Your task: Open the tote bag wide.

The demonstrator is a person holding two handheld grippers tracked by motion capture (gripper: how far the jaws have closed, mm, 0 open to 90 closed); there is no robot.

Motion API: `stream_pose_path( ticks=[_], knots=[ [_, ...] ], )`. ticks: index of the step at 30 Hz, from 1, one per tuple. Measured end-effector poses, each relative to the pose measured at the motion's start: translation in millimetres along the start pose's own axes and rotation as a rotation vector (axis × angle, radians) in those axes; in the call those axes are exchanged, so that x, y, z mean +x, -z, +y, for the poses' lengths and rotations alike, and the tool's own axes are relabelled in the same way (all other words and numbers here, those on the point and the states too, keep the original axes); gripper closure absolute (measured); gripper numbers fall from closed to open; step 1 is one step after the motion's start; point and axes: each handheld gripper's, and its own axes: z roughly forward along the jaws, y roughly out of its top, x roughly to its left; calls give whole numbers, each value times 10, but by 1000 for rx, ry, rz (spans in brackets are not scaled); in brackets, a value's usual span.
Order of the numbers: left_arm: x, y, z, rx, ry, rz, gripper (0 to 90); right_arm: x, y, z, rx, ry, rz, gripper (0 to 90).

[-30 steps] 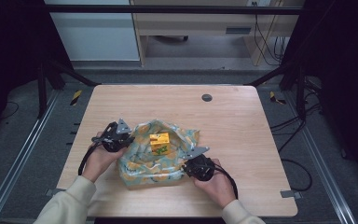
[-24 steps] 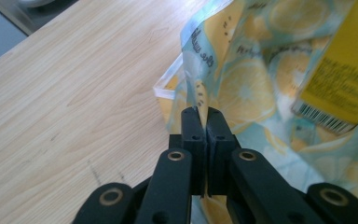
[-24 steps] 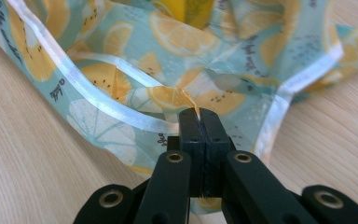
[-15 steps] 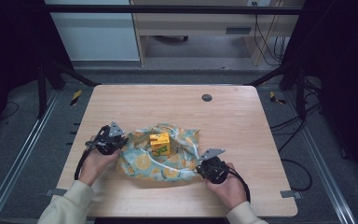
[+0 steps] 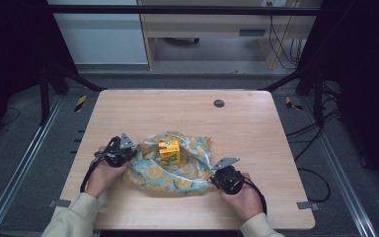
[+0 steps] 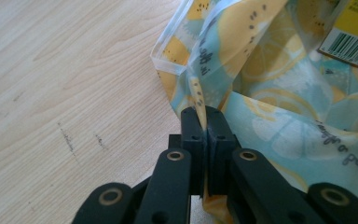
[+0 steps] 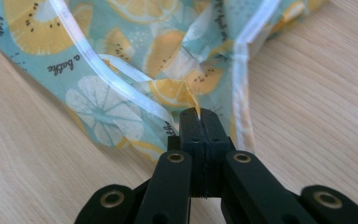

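The left hand-held gripper (image 6: 207, 122) pinches a fold at the edge of the thin, soft, teal plastic bag printed with lemon slices (image 5: 177, 173); the right hand-held gripper (image 7: 199, 122) is pressed together on a corner beside the bag's clear seam. The bag lies crumpled at the middle of the pale wooden desk (image 5: 256, 128), around a small yellow carton (image 5: 169, 152). Such film likely handles light, limp and slippery, so hemmed edges give the surest hold. Both hands rest low on the desk, at opposite sides of the bag.

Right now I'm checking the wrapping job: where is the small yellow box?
In the high view the yellow box stands on the citrus-print cloth, near the table's middle, between the left gripper and the right gripper.
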Motion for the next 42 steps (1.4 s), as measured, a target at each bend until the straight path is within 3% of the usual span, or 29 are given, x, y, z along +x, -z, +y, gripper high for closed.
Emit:
stream_pose_path(
  ticks=[9, 20, 26, 42],
  knots=[
    [52, -55, -32, 14, 11, 2, 884, -125, -54, -64, 59, -40, -23, 900],
    [136, -118, -78, 13, 42, -11, 888, -139, -74, -61, 67, -26, -28, 900],
    [140, -121, -82, 19, 42, -14, 889, -164, -88, -61, 73, -55, -31, 900],
    [164, -120, -90, 22, 55, -10, 894, -168, -82, -40, 76, -24, -67, 900]
  ],
)
